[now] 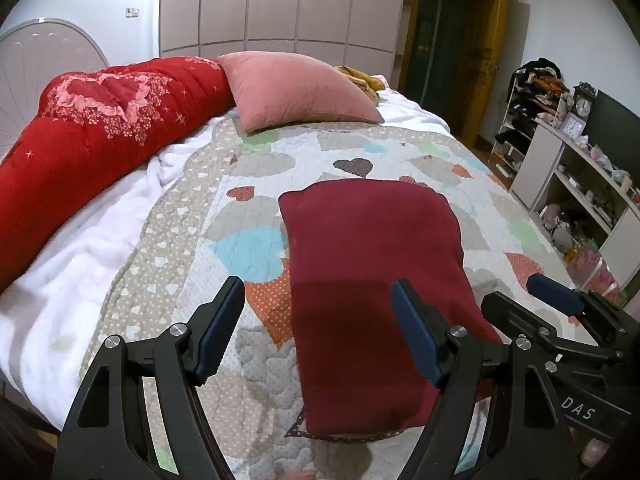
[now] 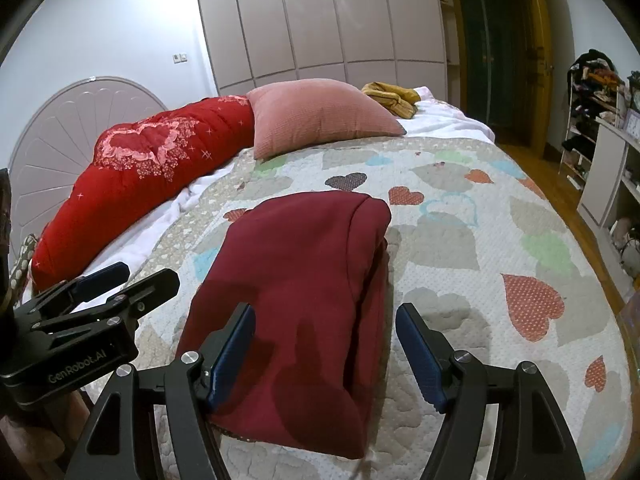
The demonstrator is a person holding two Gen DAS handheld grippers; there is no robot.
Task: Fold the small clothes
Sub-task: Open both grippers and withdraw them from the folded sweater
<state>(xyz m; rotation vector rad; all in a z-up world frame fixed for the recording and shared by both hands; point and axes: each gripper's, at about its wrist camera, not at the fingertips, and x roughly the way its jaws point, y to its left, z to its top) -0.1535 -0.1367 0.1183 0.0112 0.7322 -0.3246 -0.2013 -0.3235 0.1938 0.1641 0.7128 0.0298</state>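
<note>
On the heart-patterned quilt [image 1: 256, 184] below my left gripper [image 1: 320, 328], the folded maroon garment [image 1: 372, 248] lies flat as a neat rectangle. My left fingers [image 1: 222, 326] stand wide apart above its near left edge, clamping nothing; the right-hand pad hangs over the cloth, the other over bare quilt. My right gripper [image 1: 556, 300] shows at the frame's right side. Farther back sit a pink cushion [image 1: 296, 92] and a red duvet [image 1: 104, 128].

From the right wrist, the garment [image 2: 296, 280] lies between my right gripper's [image 2: 326, 348] spread fingers [image 2: 420, 360], which grasp nothing. My left gripper [image 2: 100, 280] sits at the left edge.
</note>
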